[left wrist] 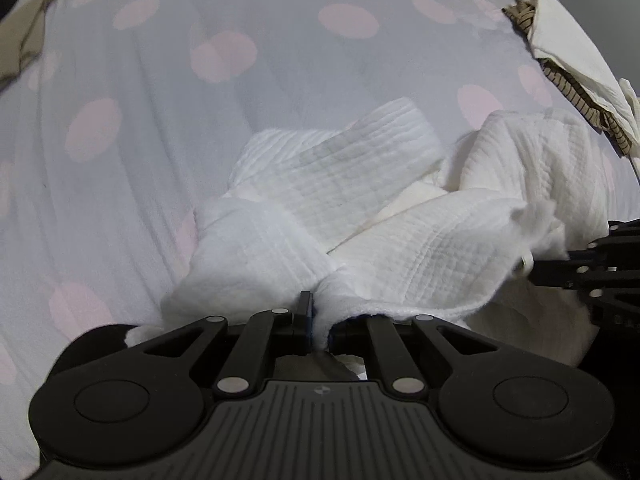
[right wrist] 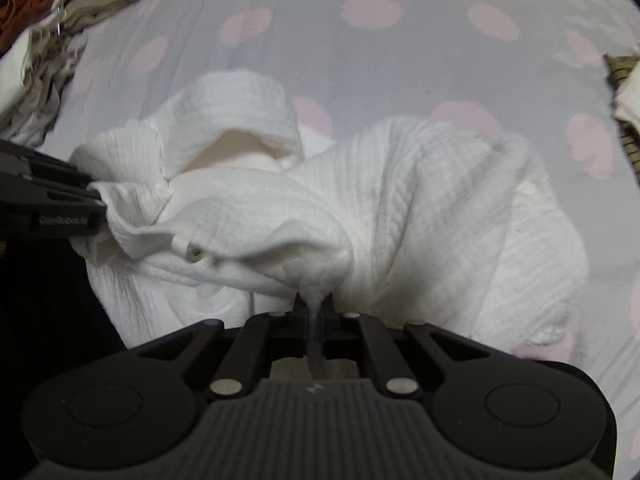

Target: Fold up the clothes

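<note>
A white crinkled garment (left wrist: 344, 188) lies bunched on a pale sheet with pink dots (left wrist: 160, 92). My left gripper (left wrist: 318, 320) is shut on an edge of the garment near the camera. My right gripper (right wrist: 314, 312) is shut on another edge of the same garment (right wrist: 400, 200), which has a small button (right wrist: 195, 253) on its front. The right gripper shows at the right edge of the left wrist view (left wrist: 560, 264). The left gripper shows at the left edge of the right wrist view (right wrist: 92, 204), closed on the cloth.
A pile of striped and cream clothes (left wrist: 568, 52) lies at the far right; it also shows in the right wrist view (right wrist: 626, 92). Beige, white and orange clothes (right wrist: 60, 12) are heaped at the far left. The dotted sheet (right wrist: 400, 40) stretches beyond the garment.
</note>
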Available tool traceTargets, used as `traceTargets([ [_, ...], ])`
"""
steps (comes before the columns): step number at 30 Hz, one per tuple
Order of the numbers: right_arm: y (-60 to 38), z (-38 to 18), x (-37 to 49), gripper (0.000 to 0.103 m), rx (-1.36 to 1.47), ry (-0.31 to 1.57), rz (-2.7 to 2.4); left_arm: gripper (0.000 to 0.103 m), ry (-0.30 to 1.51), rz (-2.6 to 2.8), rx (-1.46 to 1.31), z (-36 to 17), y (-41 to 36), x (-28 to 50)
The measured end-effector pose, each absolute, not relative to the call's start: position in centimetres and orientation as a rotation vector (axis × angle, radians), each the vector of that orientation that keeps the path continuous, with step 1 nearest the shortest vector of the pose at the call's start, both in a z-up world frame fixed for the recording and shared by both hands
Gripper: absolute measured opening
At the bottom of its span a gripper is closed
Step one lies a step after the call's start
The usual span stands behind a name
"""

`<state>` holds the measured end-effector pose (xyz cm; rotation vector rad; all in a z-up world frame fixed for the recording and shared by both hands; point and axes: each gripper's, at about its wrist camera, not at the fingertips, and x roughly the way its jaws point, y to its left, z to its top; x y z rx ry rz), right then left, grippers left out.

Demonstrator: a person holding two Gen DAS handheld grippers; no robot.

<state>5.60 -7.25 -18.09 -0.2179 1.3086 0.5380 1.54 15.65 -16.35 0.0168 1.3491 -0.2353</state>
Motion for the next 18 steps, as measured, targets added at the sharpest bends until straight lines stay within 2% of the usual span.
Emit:
traceTargets([
  [5,-8.8,-16.1,3.7,0.006,-0.154,1.256,0.512,0.005,1.296,-0.218,0.042,-15.2,15.1,0.4],
  [11,-11.2,-13.1,1.3,0.006,-0.146,1.09,0.453,0.005,1.214,-0.186,0.027,-13.9,13.6,-0.2],
  [18,-13.0,-10.5,-0.5,0.006,-0.114,0.977,0.43,0.005,1.01,-0.151,-0.045,-8.7,14.6,-2.7],
])
